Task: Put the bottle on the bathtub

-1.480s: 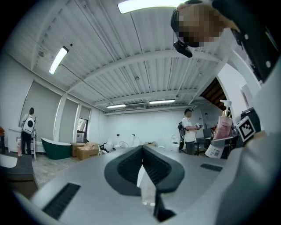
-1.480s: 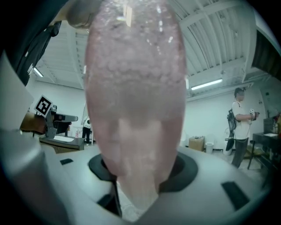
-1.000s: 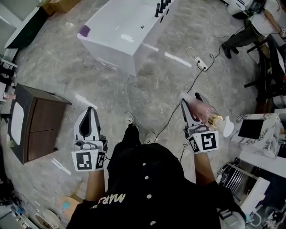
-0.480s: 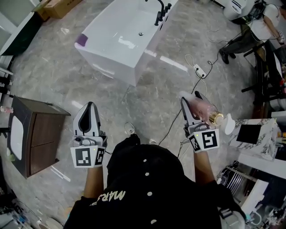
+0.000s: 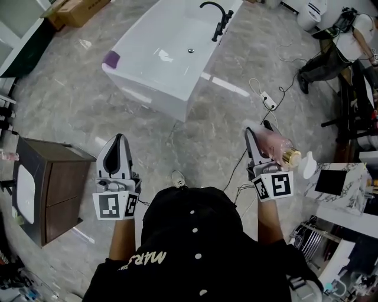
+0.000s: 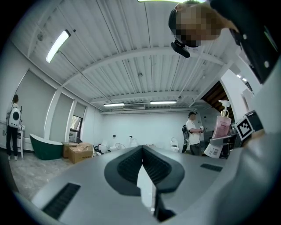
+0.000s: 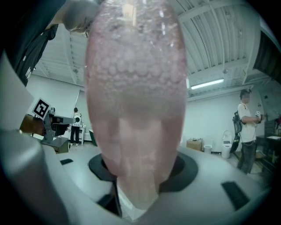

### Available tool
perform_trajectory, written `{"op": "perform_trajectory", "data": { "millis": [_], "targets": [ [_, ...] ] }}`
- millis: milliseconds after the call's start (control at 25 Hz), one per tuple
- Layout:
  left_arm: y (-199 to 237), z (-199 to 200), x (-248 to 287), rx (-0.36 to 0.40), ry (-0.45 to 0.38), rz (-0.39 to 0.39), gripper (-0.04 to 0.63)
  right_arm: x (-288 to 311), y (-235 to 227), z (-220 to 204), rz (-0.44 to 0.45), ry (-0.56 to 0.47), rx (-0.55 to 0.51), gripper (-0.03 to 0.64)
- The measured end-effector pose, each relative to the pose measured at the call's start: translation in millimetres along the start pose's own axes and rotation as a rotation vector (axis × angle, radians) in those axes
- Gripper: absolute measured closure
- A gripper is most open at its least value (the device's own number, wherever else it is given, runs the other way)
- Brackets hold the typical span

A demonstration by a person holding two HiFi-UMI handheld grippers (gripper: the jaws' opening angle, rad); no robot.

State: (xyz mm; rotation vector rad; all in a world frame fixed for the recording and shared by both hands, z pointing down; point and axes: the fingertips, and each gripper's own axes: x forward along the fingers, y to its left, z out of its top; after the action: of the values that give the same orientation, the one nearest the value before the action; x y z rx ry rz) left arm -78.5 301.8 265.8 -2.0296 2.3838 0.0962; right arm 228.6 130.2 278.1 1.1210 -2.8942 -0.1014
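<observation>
A pink pump bottle (image 5: 276, 145) with a gold collar and white pump lies in my right gripper (image 5: 264, 137), which is shut on it. In the right gripper view the bottle (image 7: 134, 92) fills the middle, squeezed between the jaws. The left gripper view shows the same bottle (image 6: 222, 125) at the far right. The white bathtub (image 5: 155, 71) with a black tap (image 5: 220, 17) stands on the floor ahead, at the top of the head view, well apart from both grippers. My left gripper (image 5: 116, 147) is shut and holds nothing; in its own view the left gripper (image 6: 142, 158) has its jaws pressed together.
A dark wooden cabinet (image 5: 46, 191) stands at the left. A power strip with cables (image 5: 267, 99) lies on the marble floor right of the tub. A marble-patterned block (image 5: 342, 183) sits at the right. A person (image 5: 333, 50) is at the top right. A purple item (image 5: 110, 58) rests on the tub's corner.
The tub has shifted down and closer in the head view as I walk toward it. Both grippers keep their hold and pose.
</observation>
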Motion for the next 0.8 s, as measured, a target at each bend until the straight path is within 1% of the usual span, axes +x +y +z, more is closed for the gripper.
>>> {"op": "perform_trajectory", "data": {
  "millis": [160, 360, 480, 640, 800],
  "targets": [
    [19.4, -3.0, 12.0, 0.000, 0.014, 0.001, 0.584, 17.1, 4.1, -3.9, -0.005, 0.021, 0.004, 0.391],
    [19.8, -16.0, 31.8, -0.019, 0.051, -0.020, 0.584, 32.8, -2.1, -10.2, -0.014, 0.037, 0.013, 0.391],
    [22.2, -24.9, 47.7, -0.012, 0.069, -0.030, 0.584, 51.1, -6.4, -19.9, -0.011, 0.046, 0.023, 0.391],
    [35.1, -34.2, 80.9, -0.010, 0.074, -0.012, 0.586, 88.7, -18.8, -37.1, -0.007, 0.045, 0.048, 0.391],
    [49.3, -30.2, 128.2, 0.000, 0.064, -0.006, 0.586, 142.7, -38.3, -42.4, -0.007, 0.043, 0.062, 0.391]
  ]
}}
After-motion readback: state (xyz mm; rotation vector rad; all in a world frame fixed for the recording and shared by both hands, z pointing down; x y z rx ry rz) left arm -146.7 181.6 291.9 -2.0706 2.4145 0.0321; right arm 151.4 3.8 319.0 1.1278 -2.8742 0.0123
